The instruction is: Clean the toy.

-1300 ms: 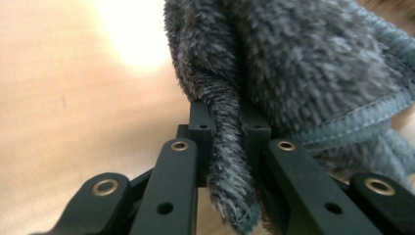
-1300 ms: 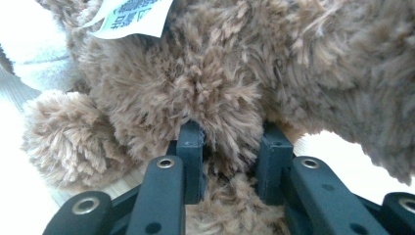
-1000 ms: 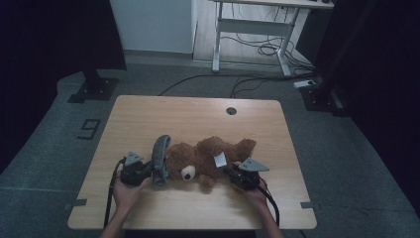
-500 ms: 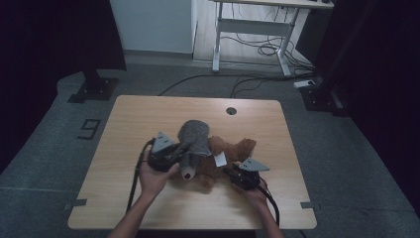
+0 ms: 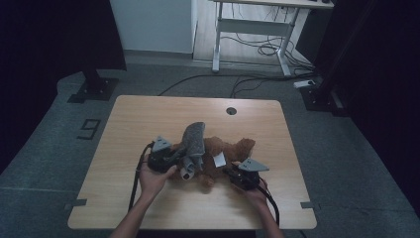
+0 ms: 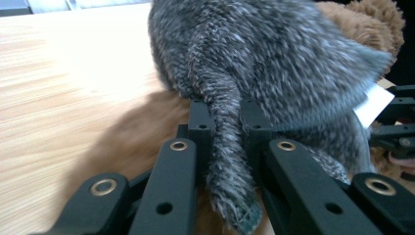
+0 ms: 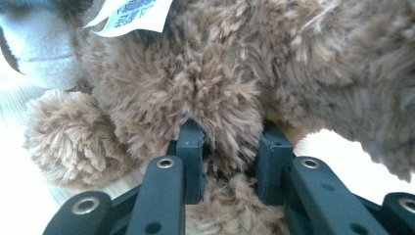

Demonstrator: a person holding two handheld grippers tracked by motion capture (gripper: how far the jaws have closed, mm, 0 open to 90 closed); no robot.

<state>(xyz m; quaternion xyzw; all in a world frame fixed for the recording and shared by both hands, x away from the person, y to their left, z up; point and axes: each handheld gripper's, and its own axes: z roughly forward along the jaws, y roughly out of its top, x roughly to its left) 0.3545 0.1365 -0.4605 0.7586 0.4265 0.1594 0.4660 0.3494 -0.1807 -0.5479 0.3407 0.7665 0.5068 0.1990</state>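
Left gripper [image 5: 174, 157] clamps a fold of the grey knitted cloth [image 5: 194, 139], draped over the brown teddy bear [image 5: 225, 153] lying mid-table [image 5: 148, 119]. Right gripper [image 7: 230, 147] pinches a tuft of the bear's fur.

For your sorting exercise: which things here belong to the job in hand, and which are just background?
In the job: grey knitted cloth; brown teddy bear; left claw, shut on the cloth; right claw, shut on the bear's fur.

Background: wooden table; white desk frame; floor cables.
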